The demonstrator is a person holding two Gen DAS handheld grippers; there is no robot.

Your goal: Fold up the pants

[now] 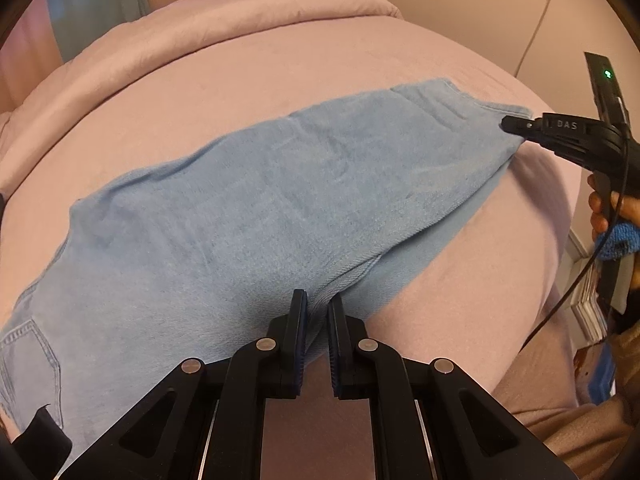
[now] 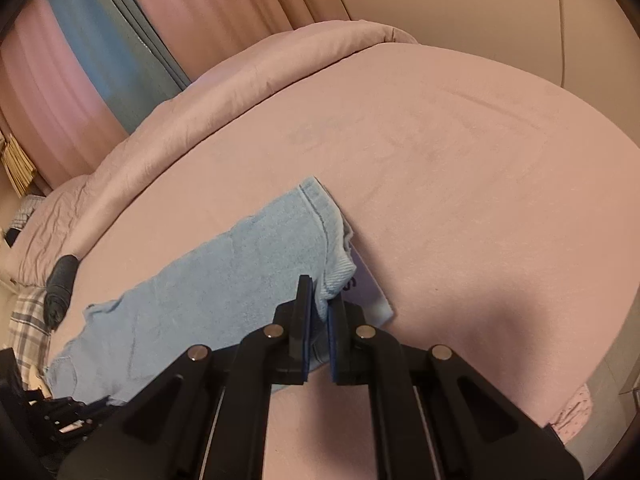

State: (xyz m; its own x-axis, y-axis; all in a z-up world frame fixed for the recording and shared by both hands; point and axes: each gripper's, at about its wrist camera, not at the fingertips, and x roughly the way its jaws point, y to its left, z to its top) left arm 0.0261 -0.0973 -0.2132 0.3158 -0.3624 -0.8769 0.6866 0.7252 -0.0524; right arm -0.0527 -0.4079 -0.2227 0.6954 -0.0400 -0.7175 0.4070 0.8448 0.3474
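Light blue denim pants point(image 1: 248, 208) lay flat across the pink bed point(image 1: 280, 80) in the left wrist view, running from the waist and back pocket at lower left to the leg hems at upper right. My left hand-held gripper point(image 1: 318, 312) pointed steeply down at the near edge of the pants, at the crotch seam. Its jaws stood narrow, pinching a fold of denim between the blue pads. At the far right my right hand-held gripper point(image 1: 510, 124) met the hem corner of the upper leg. My right hand point(image 1: 600, 208) held its handle, and a black cable point(image 1: 568, 292) hung below it. A rolled pink duvet point(image 1: 224, 36) lay along the far side of the bed.

In the right wrist view the pants point(image 2: 208, 280) stretched away to the lower left. The right hand-held gripper point(image 2: 320, 304) was closed on the hem end of the leg, with denim bunched between its pads. The stitched hem point(image 2: 320, 208) rose beyond the fingertips. A pale flat item point(image 2: 372, 292) lay under the hem on the bed point(image 2: 460, 160); I could not tell what it was. Pink and blue curtains point(image 2: 100, 52) hung behind the bed.
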